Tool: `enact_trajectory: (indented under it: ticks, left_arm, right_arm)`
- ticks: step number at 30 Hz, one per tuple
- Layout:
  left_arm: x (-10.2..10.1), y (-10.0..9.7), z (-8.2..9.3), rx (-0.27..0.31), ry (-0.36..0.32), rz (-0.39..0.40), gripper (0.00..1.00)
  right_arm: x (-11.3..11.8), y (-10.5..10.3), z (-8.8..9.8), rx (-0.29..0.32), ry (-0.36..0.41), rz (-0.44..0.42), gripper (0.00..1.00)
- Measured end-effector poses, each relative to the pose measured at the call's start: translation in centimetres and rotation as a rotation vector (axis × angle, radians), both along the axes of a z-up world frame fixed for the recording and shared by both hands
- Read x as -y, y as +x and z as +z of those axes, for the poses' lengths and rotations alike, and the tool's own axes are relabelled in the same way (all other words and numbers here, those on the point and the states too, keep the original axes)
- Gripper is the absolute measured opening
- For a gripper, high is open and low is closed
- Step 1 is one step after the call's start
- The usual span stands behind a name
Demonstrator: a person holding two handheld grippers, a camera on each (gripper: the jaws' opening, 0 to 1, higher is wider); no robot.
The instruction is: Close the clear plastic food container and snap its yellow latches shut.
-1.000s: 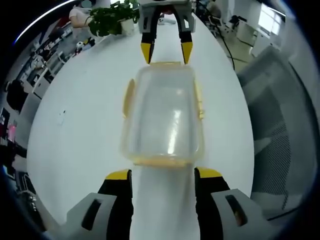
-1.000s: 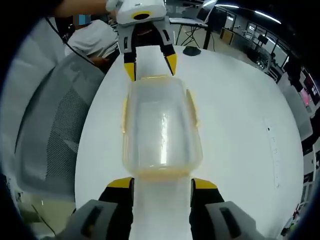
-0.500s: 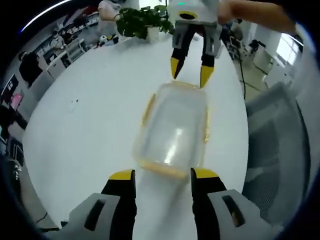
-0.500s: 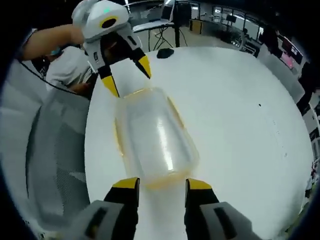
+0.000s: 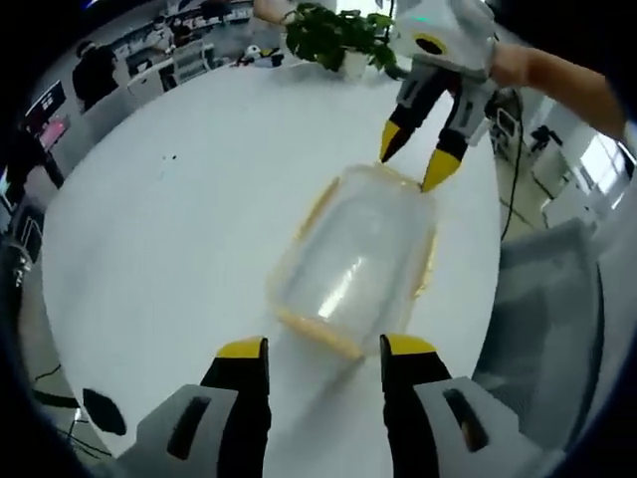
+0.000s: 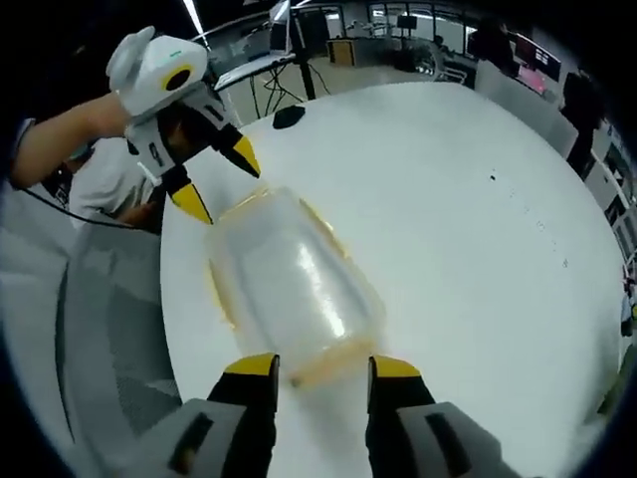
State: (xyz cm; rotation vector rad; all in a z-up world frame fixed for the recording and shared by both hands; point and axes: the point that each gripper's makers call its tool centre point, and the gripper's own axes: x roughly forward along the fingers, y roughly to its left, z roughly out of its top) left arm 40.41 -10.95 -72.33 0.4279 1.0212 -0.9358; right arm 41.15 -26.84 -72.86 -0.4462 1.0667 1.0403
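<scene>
The clear plastic container (image 5: 358, 259) lies on the white table (image 5: 169, 249) with its lid on and yellow latches along its edges. My left gripper (image 5: 325, 349) is open, its jaws straddling the container's near yellow end without touching it. At the far end my right gripper (image 5: 411, 167) is open, yellow tips just above the rim. In the right gripper view the container (image 6: 289, 284) runs at a slant away from my open right gripper (image 6: 323, 365). The left gripper (image 6: 221, 187) is open at its far end.
A potted plant (image 5: 338, 30) stands at the table's far edge. A grey mesh chair (image 5: 547, 329) sits beside the table, also seen as the chair (image 6: 100, 319). A small black object (image 6: 289, 117) lies on the table beyond the container. A person's arm (image 5: 567, 80) holds the right gripper.
Both views have swung sideways, so the container now lies at a slant in each. Both grippers stay open at its two ends. The container itself has not visibly moved.
</scene>
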Motion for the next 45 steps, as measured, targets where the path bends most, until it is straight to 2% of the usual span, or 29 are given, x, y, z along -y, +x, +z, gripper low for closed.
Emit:
enact_trajectory:
  ticks: [8, 11, 15, 17, 26, 31, 33, 45]
  left_arm:
    - [0.2, 0.6, -0.3, -0.044, -0.042, 0.173, 0.44]
    - [0.5, 0.5, -0.5, -0.078, -0.063, 0.232, 0.46]
    - [0.6, 0.2, -0.9, -0.102, -0.066, 0.267, 0.47]
    - [0.7, -0.1, -1.1, -0.134, -0.079, 0.311, 0.47]
    - [0.9, 0.0, -1.7, -0.188, -0.139, 0.466, 0.45]
    - [1.4, 0.0, -1.6, -0.208, -0.169, 0.5, 0.41]
    - [1.8, -0.2, -1.6, -0.232, -0.19, 0.515, 0.37]
    - [1.9, -0.2, -1.8, -0.234, -0.181, 0.515, 0.36]
  right_arm:
    - [-0.2, 0.4, -0.1, -0.015, 0.03, -0.112, 0.34]
    - [-0.4, 0.4, -0.1, -0.033, 0.042, -0.148, 0.35]
    - [-0.4, 0.3, -0.4, -0.05, 0.041, -0.188, 0.35]
    - [-0.4, 0.5, -0.5, -0.065, 0.057, -0.241, 0.35]
    - [-1.0, 0.5, -0.9, -0.111, 0.077, -0.342, 0.36]
    - [-0.9, 0.4, -1.0, -0.137, 0.087, -0.393, 0.35]
    - [-0.9, 0.4, -1.0, -0.146, 0.092, -0.405, 0.35]
    - [-1.0, 0.1, -1.0, -0.161, 0.102, -0.428, 0.33]
